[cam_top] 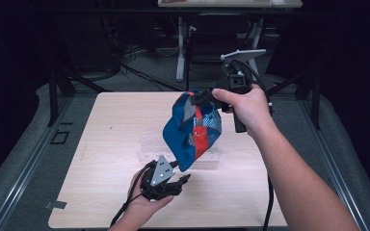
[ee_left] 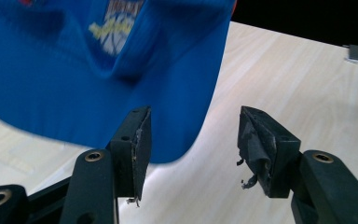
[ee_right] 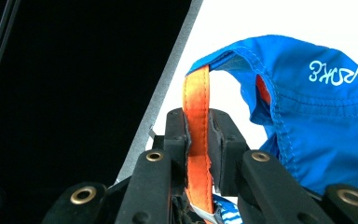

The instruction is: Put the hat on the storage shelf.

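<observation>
- One blue cap (cam_top: 188,130) hangs in the air above the middle of a pale wooden desk (cam_top: 106,144), lifted clear of the surface.
- The cap is mostly bright blue, with a red-orange panel and a patch of blue-and-white checked print showing on its inside in the high view.
- An orange strap (ee_right: 198,140) at the cap's edge runs upright between the jaws of the right gripper (ee_right: 198,135), which are closed tightly on it.
- In the right gripper view, pale lettering, seen mirrored, is stitched on the blue cloth to the right of the strap.
- The right gripper (cam_top: 207,96) is held up over the far part of the desk by the person's right hand (cam_top: 245,108), with the forearm coming in from the lower right.
- The cap's brim hangs down toward the left gripper (cam_top: 183,180), which sits low near the front edge of the desk in the person's left hand (cam_top: 142,204).
- The left gripper's jaws (ee_left: 193,140) stand wide apart with nothing between them; the brim's rounded blue edge (ee_left: 121,84) lies just beyond them, slightly to their left.
- A printed badge shows on the cap in the left gripper view, too blurred to read.
- A clear plastic stand (cam_top: 154,147) rests on the desk beneath and behind the cap.
- A small piece of grey tape (cam_top: 55,204) lies at the desk's near left corner.
- Beyond the desk is a dim floor with cables and the legs of another table (cam_top: 180,48).
</observation>
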`<state>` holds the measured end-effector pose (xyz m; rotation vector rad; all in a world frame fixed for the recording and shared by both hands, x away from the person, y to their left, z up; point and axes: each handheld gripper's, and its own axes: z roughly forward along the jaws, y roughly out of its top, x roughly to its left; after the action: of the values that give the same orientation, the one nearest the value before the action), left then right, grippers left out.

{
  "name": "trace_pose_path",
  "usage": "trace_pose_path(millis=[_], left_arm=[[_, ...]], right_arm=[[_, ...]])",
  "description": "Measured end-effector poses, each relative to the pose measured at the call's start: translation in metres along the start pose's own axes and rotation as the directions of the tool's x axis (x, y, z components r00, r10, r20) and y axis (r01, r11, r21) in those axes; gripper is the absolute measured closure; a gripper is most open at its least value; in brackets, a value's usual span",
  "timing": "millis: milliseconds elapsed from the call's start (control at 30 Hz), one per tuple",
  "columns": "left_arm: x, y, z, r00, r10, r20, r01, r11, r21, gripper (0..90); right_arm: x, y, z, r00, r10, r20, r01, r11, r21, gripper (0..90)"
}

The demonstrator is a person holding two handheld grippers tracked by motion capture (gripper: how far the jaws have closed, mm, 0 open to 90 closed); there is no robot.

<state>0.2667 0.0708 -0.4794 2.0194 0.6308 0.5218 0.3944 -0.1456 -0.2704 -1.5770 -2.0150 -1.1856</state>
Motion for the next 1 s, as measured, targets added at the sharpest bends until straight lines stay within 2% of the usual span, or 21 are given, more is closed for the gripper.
trace_pose_path(millis=[100,133,200,233,500,633,800,867,1000], left_arm=[[-0.002,0.003,0.005,1.0,0.002,-0.003,-0.002,1.0,0.006,48.9],[-0.002,0.005,0.008,0.9998,0.004,-0.02,-0.004,0.9999,0.015,48.9],[-0.001,0.006,0.008,0.9997,0.001,-0.023,-0.001,0.9999,0.016,56.0],[0.0,0.005,0.008,0.9992,-0.001,-0.039,0.002,0.9998,0.02,59.2],[0.013,0.001,0.0,0.9974,-0.037,-0.061,0.039,0.9988,0.031,76.7],[0.02,-0.001,-0.003,0.9965,-0.043,-0.072,0.046,0.9985,0.03,79.6],[0.032,-0.004,-0.008,0.9964,-0.053,-0.066,0.055,0.998,0.029,87.6],[0.034,-0.004,-0.008,0.9967,-0.058,-0.056,0.059,0.9979,0.025,88.0],[0.037,-0.005,-0.007,0.9963,-0.053,-0.067,0.054,0.9982,0.024,88.3]], right_arm=[[0.0,0.0,0.0,1.0,-0.001,0.006,0.001,1.0,0.003,78.5],[0.0,0.0,0.001,1.0,-0.001,0.006,0.001,1.0,0.004,78.5],[0.0,0.0,0.001,1.0,-0.003,0.004,0.003,1.0,0.003,78.5],[0.0,0.0,0.001,1.0,-0.004,0.004,0.004,1.0,0.005,78.5],[-0.002,0.0,0.002,1.0,0.001,0.004,-0.001,1.0,-0.003,78.5],[-0.003,0.001,0.003,1.0,0.006,0.004,-0.006,1.0,-0.007,78.5],[-0.004,0.002,0.006,0.9999,0.006,0.008,-0.006,1.0,0.0,78.5],[-0.004,0.002,0.007,0.9999,0.01,0.006,-0.01,1.0,-0.006,78.6],[-0.004,0.004,0.009,0.9999,0.013,0.006,-0.013,1.0,-0.01,78.6]])
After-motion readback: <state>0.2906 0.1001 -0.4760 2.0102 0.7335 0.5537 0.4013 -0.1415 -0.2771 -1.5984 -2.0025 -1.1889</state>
